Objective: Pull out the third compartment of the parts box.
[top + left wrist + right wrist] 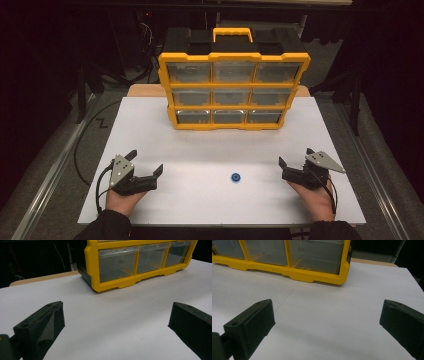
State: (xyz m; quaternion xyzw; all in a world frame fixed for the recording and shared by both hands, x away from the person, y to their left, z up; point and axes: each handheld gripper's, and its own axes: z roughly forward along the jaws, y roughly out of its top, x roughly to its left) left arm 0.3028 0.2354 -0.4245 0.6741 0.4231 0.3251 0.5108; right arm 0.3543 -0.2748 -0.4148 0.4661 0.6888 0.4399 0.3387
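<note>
One blue ring point(235, 177) lies on the white table point(200, 145), near edge, between two grippers: left gripper point(147, 167) and right gripper point(295, 159), both spread wide, empty. One yellow organizer point(233, 91) stands far, nine clear drawers, contents unreadable.

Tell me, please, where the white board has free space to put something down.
Free: the wide strip between the yellow drawer organizer and the small blue ring, and the white board's sides beside the organizer. Tighter: the front edge, where the left hand-held gripper and right hand-held gripper flank the ring.
</note>
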